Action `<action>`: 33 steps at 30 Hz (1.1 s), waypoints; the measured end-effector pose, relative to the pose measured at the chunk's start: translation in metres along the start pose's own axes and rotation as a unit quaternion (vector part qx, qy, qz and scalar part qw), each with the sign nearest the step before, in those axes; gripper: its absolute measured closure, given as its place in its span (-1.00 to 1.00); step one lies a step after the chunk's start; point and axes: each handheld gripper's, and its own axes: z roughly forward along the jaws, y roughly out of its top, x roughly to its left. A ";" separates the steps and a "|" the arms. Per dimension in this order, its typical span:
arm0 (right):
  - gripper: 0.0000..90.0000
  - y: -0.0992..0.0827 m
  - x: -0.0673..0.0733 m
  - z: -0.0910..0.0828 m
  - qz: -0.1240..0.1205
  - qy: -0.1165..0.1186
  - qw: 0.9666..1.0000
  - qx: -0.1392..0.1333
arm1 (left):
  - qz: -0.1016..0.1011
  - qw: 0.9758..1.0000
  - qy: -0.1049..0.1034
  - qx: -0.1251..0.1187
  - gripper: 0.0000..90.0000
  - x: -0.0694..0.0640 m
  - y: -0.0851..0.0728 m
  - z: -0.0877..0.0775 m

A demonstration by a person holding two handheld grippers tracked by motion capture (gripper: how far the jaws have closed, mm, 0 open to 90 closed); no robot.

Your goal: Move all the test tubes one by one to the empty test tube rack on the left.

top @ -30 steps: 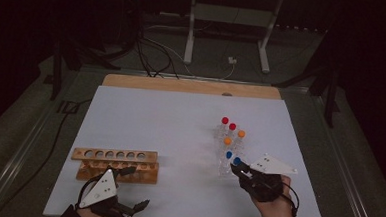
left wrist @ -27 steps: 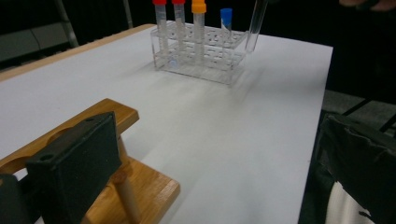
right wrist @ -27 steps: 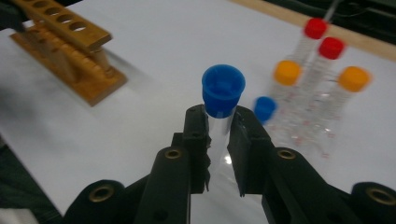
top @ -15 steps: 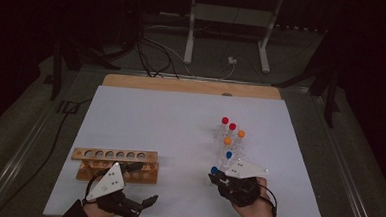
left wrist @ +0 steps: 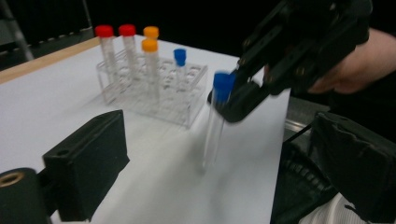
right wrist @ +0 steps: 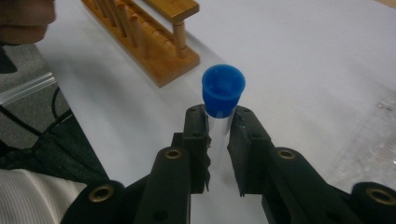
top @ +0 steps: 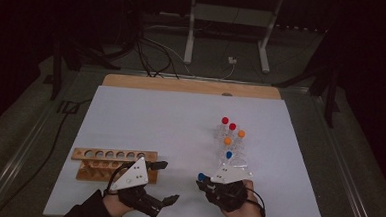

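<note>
Looking down from the high view, the right gripper [top: 203, 181] carries a blue-capped tube [top: 202, 177] between the clear rack [top: 231, 140] and the wooden rack [top: 109, 163]; the left gripper [top: 169, 183] has just been narrowing its jaws, nothing between them. From the left gripper view, that tube [left wrist: 216, 122] hangs seemingly upright, above the white sheet [left wrist: 154, 172]. Along the right gripper view, both pads [right wrist: 197, 140] clamp it just below its cap.

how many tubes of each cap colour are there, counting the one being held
red caps: 2
orange caps: 2
blue caps: 2, one in the clear rack, one held in the right gripper at
total: 6 tubes
</note>
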 end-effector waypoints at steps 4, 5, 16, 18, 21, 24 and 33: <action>0.71 0.001 0.004 0.002 -0.004 0.006 1.000 0.001 | 0.007 1.000 -0.007 -0.008 -0.68 0.000 0.005 0.007; 0.71 0.001 0.004 0.002 -0.005 0.007 1.000 0.001 | 0.009 1.000 -0.007 -0.008 -0.63 0.001 0.006 0.009; 0.71 0.001 0.007 0.003 -0.009 0.014 1.000 0.000 | 0.013 1.000 -0.020 -0.004 -0.14 0.003 0.009 0.023; 0.71 0.001 0.008 0.003 -0.010 0.014 1.000 0.000 | 0.014 1.000 -0.024 -0.005 -0.06 0.002 0.010 0.025; 0.71 0.001 0.008 0.003 -0.010 0.015 1.000 0.001 | 0.016 0.999 -0.029 -0.007 0.04 0.001 0.012 0.028; 0.71 0.001 0.009 0.004 -0.010 0.017 1.000 0.001 | 0.019 0.999 -0.033 -0.008 0.22 0.001 0.013 0.031; 0.71 0.001 0.008 0.004 -0.009 0.017 1.000 0.000 | 0.020 0.999 -0.028 0.006 0.44 -0.001 0.015 0.043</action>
